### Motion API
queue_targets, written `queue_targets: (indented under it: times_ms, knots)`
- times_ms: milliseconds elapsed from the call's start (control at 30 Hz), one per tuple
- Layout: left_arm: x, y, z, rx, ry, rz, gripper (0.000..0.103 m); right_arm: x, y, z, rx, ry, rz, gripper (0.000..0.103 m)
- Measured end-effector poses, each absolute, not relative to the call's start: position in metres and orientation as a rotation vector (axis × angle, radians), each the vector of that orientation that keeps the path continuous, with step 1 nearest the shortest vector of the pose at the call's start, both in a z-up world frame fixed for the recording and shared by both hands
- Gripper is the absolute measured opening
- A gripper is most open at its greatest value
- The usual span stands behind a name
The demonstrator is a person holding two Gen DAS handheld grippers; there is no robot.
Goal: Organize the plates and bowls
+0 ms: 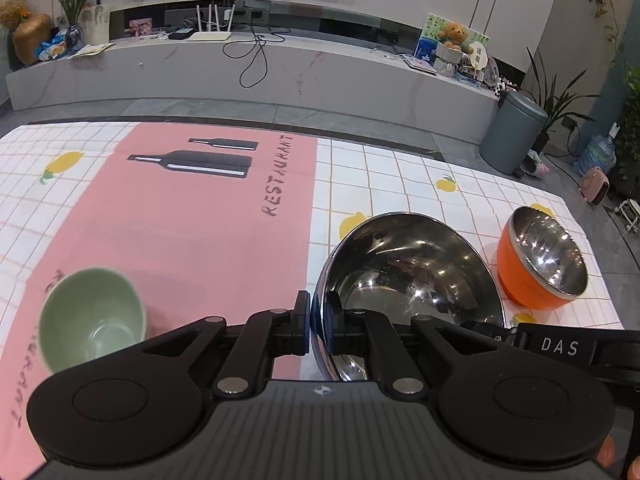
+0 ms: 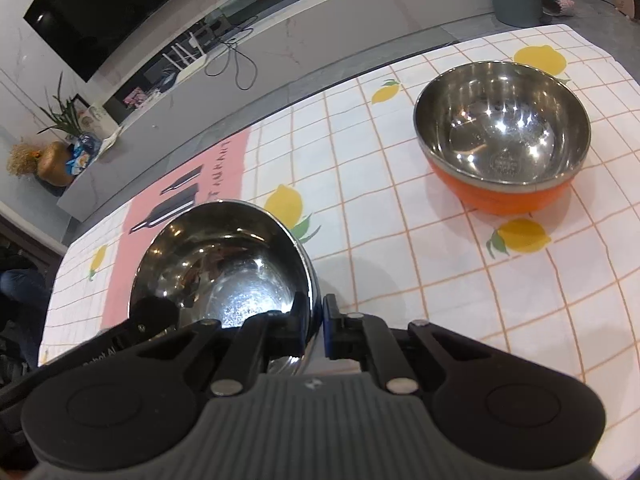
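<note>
Both grippers (image 1: 319, 320) (image 2: 316, 326) on steel bowl (image 1: 408, 272) rim.

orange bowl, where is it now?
Right side of the table: the orange bowl sits upright on the lemon-print cloth, beyond the steel bowl both grippers clamp.

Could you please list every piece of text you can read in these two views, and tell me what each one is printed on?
"RESTAURANT" on the pink placemat, beside its bottle drawings.
A second line of lettering along the placemat's left edge, cut off by the green bowl; not readable as a whole.
"DAS" on the right gripper's black body.
"...bot AI", partly hidden, on the left gripper's body.
Stamped mark inside the orange bowl: too small to read.
</note>
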State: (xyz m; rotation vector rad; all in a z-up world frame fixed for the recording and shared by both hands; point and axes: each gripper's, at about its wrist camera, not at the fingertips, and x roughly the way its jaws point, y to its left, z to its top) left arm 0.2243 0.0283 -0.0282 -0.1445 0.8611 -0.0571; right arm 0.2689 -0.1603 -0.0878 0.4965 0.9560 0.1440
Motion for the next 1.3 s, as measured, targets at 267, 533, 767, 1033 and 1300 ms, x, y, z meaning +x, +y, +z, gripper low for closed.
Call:
queue_targets:
  times_ms: [267,533,767,1033,1300]
  knots:
    - [0.185,0.024,0.000,-0.174,0.802,-0.055,0.008,0.223,-0.163,-0.065,0.514,0.922,0.158,0.006]
    - [0.135,0.009,0.005,-0.228,0.820,-0.100,0.009,0.152,-0.187,-0.050,0.553,0.865,0.142,0.007]
    - [0.116,-0.012,-0.018,-0.314,0.923,-0.150,0.009,0.108,-0.226,-0.054,0.622,0.854,0.072,0.009]
    - [0.114,-0.034,-0.049,-0.345,1.045,-0.148,0.010,0.097,-0.255,-0.082,0.687,0.913,0.000,0.011]
    - [0.112,-0.036,-0.066,-0.416,1.093,-0.171,0.011,0.098,-0.267,-0.091,0.689,0.904,-0.023,0.014]
